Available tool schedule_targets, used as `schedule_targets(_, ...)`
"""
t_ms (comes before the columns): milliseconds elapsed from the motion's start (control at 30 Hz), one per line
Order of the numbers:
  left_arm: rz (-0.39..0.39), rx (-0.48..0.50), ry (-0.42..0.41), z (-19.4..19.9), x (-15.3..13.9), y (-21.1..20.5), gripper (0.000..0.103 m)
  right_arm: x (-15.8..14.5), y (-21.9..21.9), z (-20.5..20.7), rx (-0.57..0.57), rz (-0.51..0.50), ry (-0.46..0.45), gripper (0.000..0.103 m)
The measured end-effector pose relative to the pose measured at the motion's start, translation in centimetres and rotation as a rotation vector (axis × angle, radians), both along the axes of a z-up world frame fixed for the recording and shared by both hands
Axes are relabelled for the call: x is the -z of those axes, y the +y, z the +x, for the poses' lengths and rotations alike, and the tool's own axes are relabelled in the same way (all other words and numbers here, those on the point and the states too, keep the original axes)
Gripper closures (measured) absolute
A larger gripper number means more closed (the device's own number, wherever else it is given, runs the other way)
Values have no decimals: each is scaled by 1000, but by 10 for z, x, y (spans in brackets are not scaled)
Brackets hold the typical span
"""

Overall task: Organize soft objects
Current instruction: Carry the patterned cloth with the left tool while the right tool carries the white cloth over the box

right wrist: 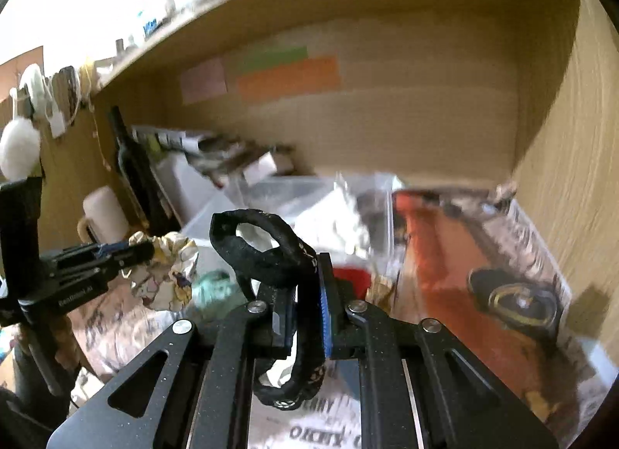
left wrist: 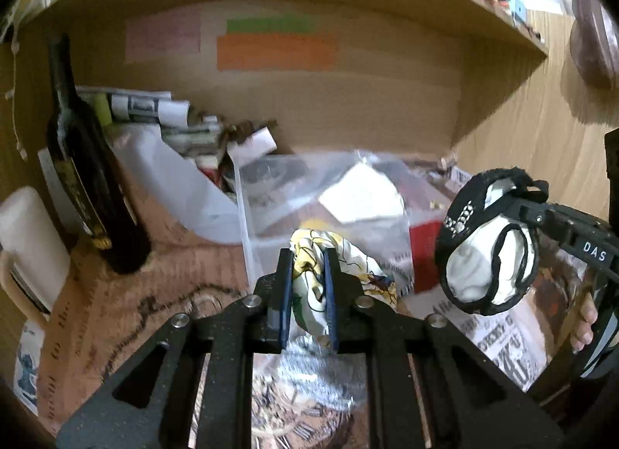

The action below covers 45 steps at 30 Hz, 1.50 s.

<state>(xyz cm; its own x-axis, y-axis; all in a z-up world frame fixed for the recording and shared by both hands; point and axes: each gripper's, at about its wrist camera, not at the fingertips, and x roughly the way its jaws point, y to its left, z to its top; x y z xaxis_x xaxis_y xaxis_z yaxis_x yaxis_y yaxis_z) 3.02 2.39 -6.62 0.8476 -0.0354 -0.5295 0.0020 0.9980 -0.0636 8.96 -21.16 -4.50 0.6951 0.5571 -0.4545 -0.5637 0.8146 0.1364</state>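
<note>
Ahead of both claws, just beyond their fingertips, sits the clear plastic bin (left wrist: 271, 217). Left claw (left wrist: 308, 294) is clamped on a yellow-patterned cloth (left wrist: 340, 267); right claw (right wrist: 305, 317) grips a black-edged white cloth (right wrist: 271, 251) (both held up, off the desk). Left seems nearer the bin.

1. My left black two-finger gripper (left wrist: 307, 286) is clamped on a crumpled white-and-yellow patterned cloth (left wrist: 340, 263).
2. My right black two-finger gripper (right wrist: 305, 317) pinches a black-trimmed white fabric garment (right wrist: 271, 251), raised.
</note>
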Motion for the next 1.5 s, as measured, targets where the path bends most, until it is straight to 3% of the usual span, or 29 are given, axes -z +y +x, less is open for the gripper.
schedule_targets(333, 41, -51, -97, 30, -34, 13, 89, -40, 17, 25, 20, 40, -130, 93)
schedule_targets(567, 90, -83, -104, 63, -38, 16, 89, -44, 43, 55, 25, 20, -143, 93)
schedule_targets(733, 106, -86, -56, 92, -27, 19, 89, -32, 63, 78, 10, -32, -95, 93)
schedule_targets(967, 93, -59, 70, 130, 5, 25, 89, -5, 84, 102, -27, -132, -1, 93)
schedule_targets(1333, 90, -14, 205, 158, 35, 15, 88, 27, 97, 133, -51, -235, 122, 92)
schedule_targets(1433, 99, -7, 217, 159, 36, 12, 80, 34, 98, 138, -44, -261, 145, 89)
schedule_targets(1500, 102, -7, 217, 159, 36, 11, 72, 35, 97, 140, -44, -266, 152, 78)
